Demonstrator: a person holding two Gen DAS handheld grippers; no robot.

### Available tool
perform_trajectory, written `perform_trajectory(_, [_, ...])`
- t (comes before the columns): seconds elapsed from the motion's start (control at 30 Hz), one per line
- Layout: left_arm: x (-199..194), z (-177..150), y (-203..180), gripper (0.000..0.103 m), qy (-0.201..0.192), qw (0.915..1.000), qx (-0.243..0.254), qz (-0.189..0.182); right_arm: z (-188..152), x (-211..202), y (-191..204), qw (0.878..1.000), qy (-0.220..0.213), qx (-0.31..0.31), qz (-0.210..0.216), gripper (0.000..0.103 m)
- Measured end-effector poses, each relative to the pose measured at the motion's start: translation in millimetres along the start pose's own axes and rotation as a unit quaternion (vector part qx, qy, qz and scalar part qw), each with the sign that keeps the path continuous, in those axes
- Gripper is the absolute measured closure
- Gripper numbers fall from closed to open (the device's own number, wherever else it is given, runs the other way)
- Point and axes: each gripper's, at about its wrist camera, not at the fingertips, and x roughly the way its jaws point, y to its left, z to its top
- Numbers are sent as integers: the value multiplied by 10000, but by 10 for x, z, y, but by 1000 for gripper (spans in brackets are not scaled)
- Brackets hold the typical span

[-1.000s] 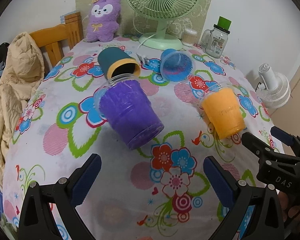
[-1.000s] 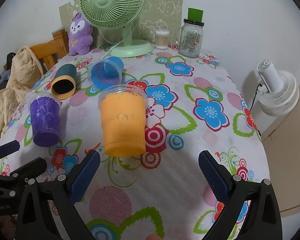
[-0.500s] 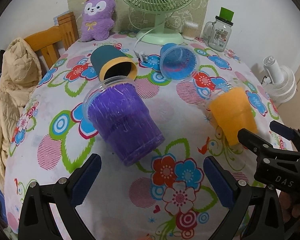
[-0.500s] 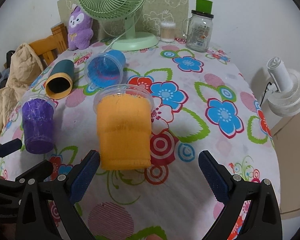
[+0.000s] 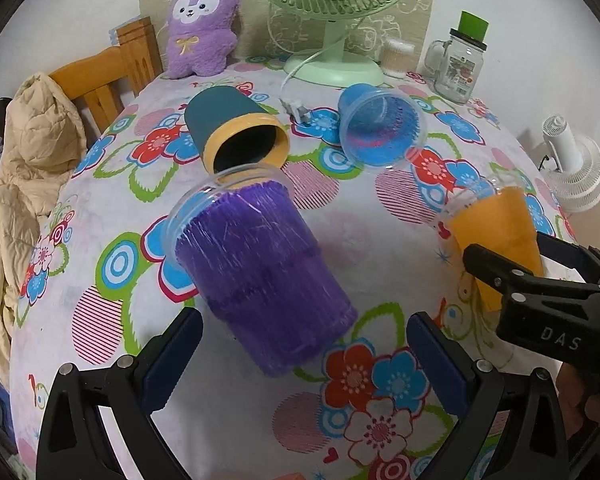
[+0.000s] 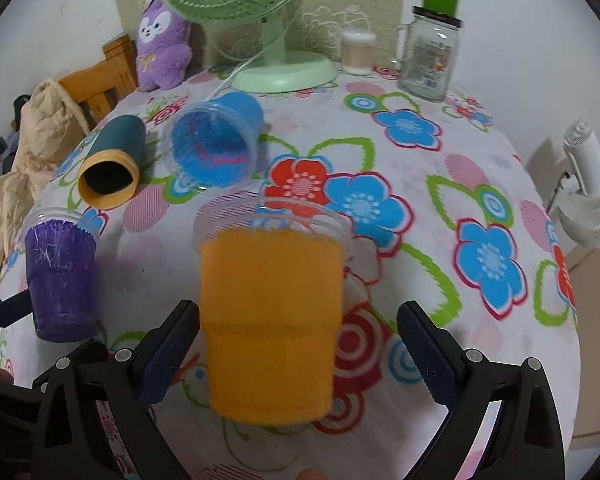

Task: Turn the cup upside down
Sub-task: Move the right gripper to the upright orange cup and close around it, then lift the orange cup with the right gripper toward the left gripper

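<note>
1. The purple-lined clear plastic cup [image 5: 256, 276] looked glossy.
2. The flowered cloth table cover [image 5: 340, 216] looked matt.
3. The plush purple bunny toy [image 5: 202, 28], upper left, looked fuzzy.
4. The clear glass jar [image 6: 430, 60] gleamed.

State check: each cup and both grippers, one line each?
Purple plastic cup: upright, ungripped.
Orange plastic cup: upright, ungripped.
Blue plastic cup: on its side.
Teal cup with yellow rim: on its side.
Left gripper: open at purple cup.
Right gripper: open around orange cup.
</note>
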Motion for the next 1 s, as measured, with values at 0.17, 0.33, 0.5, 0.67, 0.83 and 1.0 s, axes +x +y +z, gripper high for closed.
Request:
perform_trajectory(0.17, [37,42,58,0,-4,9999,-87,58,27,66,88,9998,70,-205,8,3])
perform_trajectory(0.33, [32,83,58,0,-59,9999,-33,105,45,81,75,9998,13,-214,-5,23])
perform_trajectory(0.5, [-8,67,75,0,-75,9999,-110,64,45,113,33,9997,117,-140,179,39])
perform_trajectory(0.67, [-93,21,64,0,-140,9999,-62,81,44,3,58,9998,-3,-96,178,39])
perform_trajectory(0.83, [-225,-23,109,0,-240,9996,-120,61,47,-157,131,9997,-147,-131,157,39])
perform_trajectory(1.0, [-364,-98,149,0,-345,9992,-179,49,80,-338,220,9992,-336,-146,160,39])
